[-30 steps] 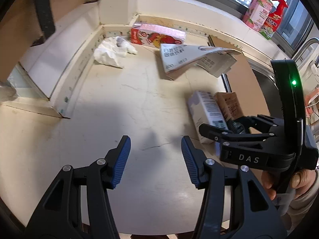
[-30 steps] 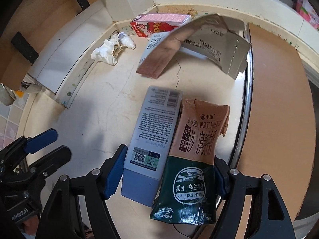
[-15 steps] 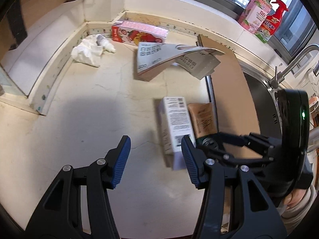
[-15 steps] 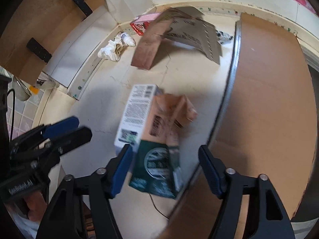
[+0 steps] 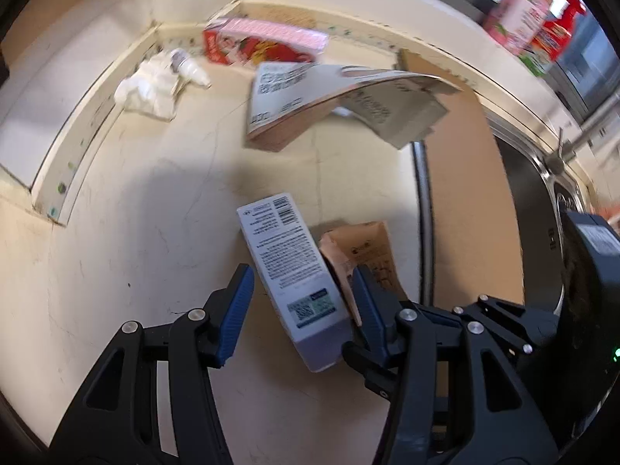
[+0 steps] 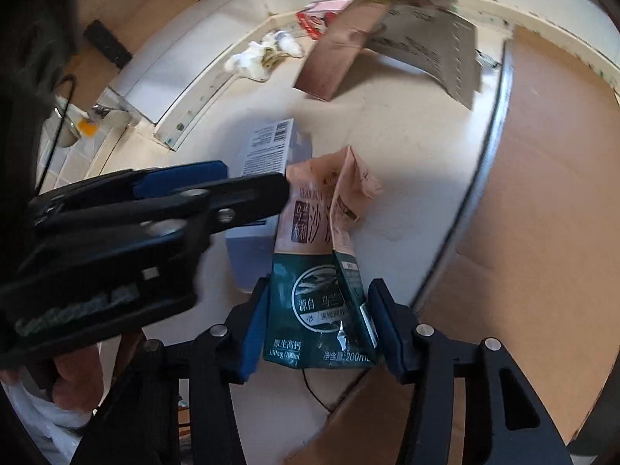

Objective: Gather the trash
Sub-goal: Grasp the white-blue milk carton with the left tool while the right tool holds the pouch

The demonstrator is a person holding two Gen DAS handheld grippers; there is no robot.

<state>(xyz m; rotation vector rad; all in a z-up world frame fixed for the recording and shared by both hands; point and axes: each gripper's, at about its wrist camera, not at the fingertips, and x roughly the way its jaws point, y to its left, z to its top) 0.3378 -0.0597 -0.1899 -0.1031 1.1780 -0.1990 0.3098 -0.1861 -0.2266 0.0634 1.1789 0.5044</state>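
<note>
A green and tan milk carton [image 6: 321, 271] is squeezed between the pads of my right gripper [image 6: 317, 325], which is shut on its lower end; it also shows in the left wrist view [image 5: 360, 259]. A white and lavender box [image 5: 294, 279] lies on the cream counter between the open fingers of my left gripper [image 5: 300, 306], which straddles it without clear contact. In the right wrist view the box [image 6: 267, 147] is partly hidden behind the left gripper's fingers [image 6: 174, 193].
A bent cardboard sleeve [image 5: 333, 97], a pink and red carton [image 5: 263, 40] and crumpled white tissue with a small bottle [image 5: 155, 85] lie at the back. A brown cardboard sheet [image 6: 542, 213] covers the sink edge at the right. Cleaning bottles [image 5: 534, 19] stand on the sill.
My right gripper has closed on the milk carton and crumpled it. My left gripper has moved right and forward, so the white box now lies between its open fingers.
</note>
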